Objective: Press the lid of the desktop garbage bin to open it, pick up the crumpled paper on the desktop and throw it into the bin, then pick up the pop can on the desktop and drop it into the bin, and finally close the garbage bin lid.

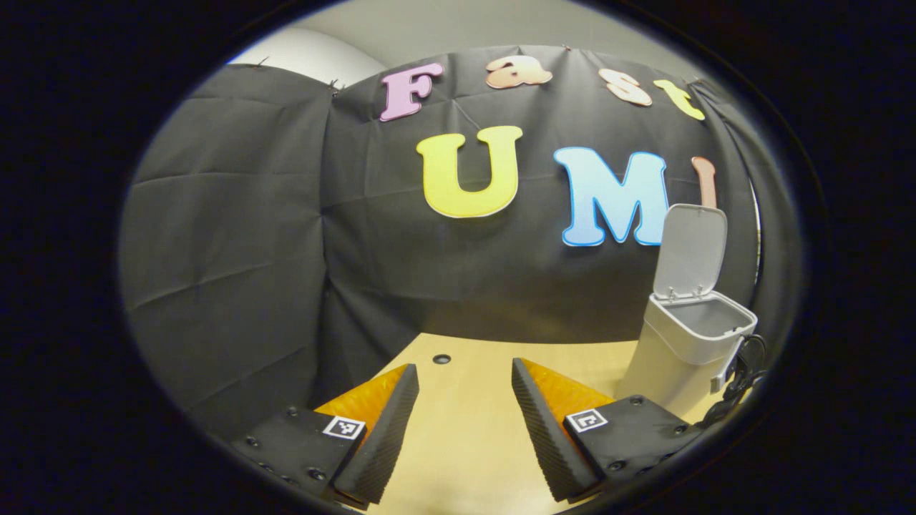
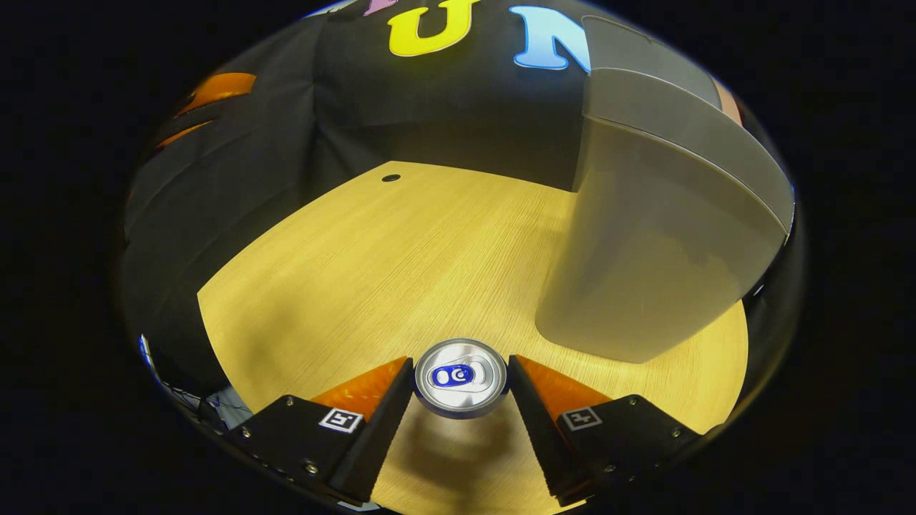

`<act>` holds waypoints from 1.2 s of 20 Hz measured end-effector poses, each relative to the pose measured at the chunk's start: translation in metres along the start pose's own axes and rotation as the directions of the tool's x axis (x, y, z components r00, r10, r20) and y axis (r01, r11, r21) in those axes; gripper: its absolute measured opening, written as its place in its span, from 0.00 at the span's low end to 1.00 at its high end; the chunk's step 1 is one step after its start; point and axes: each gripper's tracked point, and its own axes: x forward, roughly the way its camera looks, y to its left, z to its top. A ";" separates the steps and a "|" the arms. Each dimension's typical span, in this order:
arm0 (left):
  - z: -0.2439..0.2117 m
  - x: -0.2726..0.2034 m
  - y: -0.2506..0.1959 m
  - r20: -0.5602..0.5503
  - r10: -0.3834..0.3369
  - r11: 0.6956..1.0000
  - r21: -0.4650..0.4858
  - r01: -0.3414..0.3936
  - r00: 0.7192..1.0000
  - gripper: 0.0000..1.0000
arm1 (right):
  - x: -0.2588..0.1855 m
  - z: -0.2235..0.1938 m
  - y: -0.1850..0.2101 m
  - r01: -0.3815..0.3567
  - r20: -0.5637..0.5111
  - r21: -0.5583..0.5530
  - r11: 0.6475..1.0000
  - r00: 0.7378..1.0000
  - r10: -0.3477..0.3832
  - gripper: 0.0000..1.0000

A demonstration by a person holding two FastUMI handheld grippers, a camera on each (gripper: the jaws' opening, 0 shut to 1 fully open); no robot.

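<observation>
Straddling the upright silver aluminium pop can (image 2: 461, 377), the right tool (image 2: 461, 386) clamps its rim; the pale plastic garbage bin (image 2: 644, 250) stands ahead-right, lid raised. Left tool (image 1: 465, 422) hangs spread and empty above the wooden desk (image 1: 472, 443).

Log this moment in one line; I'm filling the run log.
stage: can pickup | right gripper: shut on pop can | left gripper: open | bin lid: up
</observation>
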 end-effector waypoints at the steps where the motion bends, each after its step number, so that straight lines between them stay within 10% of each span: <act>1: 0.001 -0.001 0.000 0.001 0.000 1.000 0.000 0.000 1.000 0.94 | -0.001 0.000 0.000 0.001 0.000 -0.001 1.000 1.000 -0.001 0.85; 14: 0.005 0.002 -0.012 0.013 -0.023 1.000 -0.012 0.023 1.000 0.94 | -0.053 0.077 0.004 -0.005 0.200 -0.070 0.998 0.980 0.019 0.83; 24: 0.006 0.005 -0.025 0.009 -0.042 0.999 -0.028 0.042 0.999 0.80 | -0.131 0.209 0.004 -0.055 0.485 -0.029 0.998 0.872 0.062 0.83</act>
